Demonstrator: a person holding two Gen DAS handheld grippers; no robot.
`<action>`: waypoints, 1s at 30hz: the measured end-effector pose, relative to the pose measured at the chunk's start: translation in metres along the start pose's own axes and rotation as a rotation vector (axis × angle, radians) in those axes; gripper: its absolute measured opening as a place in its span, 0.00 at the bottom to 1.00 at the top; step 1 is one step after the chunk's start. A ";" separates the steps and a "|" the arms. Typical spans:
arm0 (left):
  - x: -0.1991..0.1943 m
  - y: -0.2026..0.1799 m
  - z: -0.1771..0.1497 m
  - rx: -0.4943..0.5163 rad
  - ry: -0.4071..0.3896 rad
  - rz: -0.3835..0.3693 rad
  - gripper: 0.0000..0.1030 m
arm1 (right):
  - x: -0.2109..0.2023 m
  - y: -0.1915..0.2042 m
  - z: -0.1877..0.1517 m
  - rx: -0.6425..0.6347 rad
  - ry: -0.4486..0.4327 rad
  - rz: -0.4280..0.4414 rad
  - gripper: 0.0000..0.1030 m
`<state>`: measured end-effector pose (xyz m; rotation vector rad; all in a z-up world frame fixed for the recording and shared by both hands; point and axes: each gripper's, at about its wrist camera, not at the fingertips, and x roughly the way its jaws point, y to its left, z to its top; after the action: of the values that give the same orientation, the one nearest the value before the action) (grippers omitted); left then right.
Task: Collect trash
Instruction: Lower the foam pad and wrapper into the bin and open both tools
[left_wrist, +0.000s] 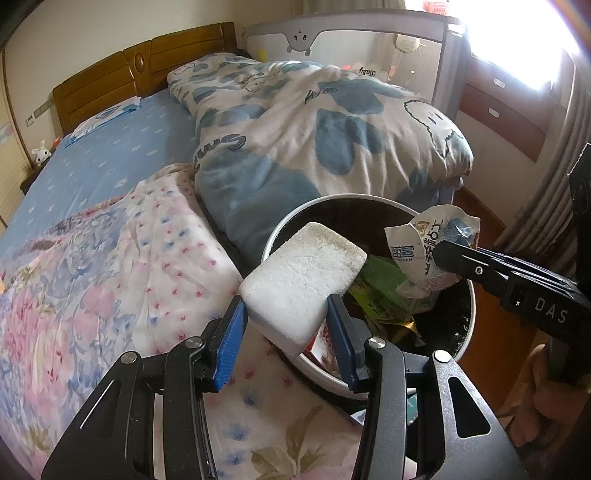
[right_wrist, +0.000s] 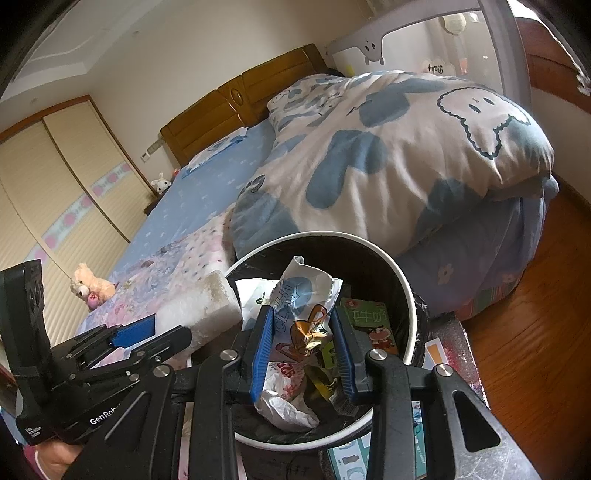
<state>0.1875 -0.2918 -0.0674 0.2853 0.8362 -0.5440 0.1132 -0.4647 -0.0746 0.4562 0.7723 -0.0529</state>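
Observation:
My left gripper (left_wrist: 286, 306) is shut on a white foam block (left_wrist: 306, 269), which hangs over the near left rim of the round trash bin (left_wrist: 280, 229). The bin has a white rim and a black liner. My right gripper (right_wrist: 301, 312) is shut on a crumpled white wrapper (right_wrist: 295, 291) with a cartoon print, held above the bin's (right_wrist: 408, 291) opening. In the left wrist view the right gripper (left_wrist: 454, 256) reaches in from the right with the wrapper (left_wrist: 428, 236). The right wrist view shows the left gripper (right_wrist: 147, 328) and foam block (right_wrist: 199, 306) at the left. A green carton (right_wrist: 365, 325) and other packets lie inside the bin.
The bin stands against a bed with a floral blanket (left_wrist: 110, 266), a blue sheet (left_wrist: 122, 155) and a bulky blue-and-white quilt (left_wrist: 314, 129). A teddy bear (right_wrist: 90, 286) sits on the blanket. Wooden floor (right_wrist: 535, 332) lies to the right, and a cot (left_wrist: 351, 40) stands behind the bed.

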 end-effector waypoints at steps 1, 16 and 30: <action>0.001 0.000 0.000 0.001 0.000 0.001 0.42 | 0.001 0.000 0.000 0.000 0.001 -0.001 0.31; 0.009 -0.005 0.006 0.010 0.016 0.005 0.43 | 0.006 -0.005 0.003 0.001 0.019 -0.007 0.31; 0.012 -0.010 0.009 0.022 0.024 0.007 0.43 | 0.011 -0.009 0.004 0.000 0.038 -0.004 0.31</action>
<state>0.1934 -0.3083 -0.0711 0.3154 0.8521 -0.5448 0.1221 -0.4726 -0.0832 0.4569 0.8111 -0.0484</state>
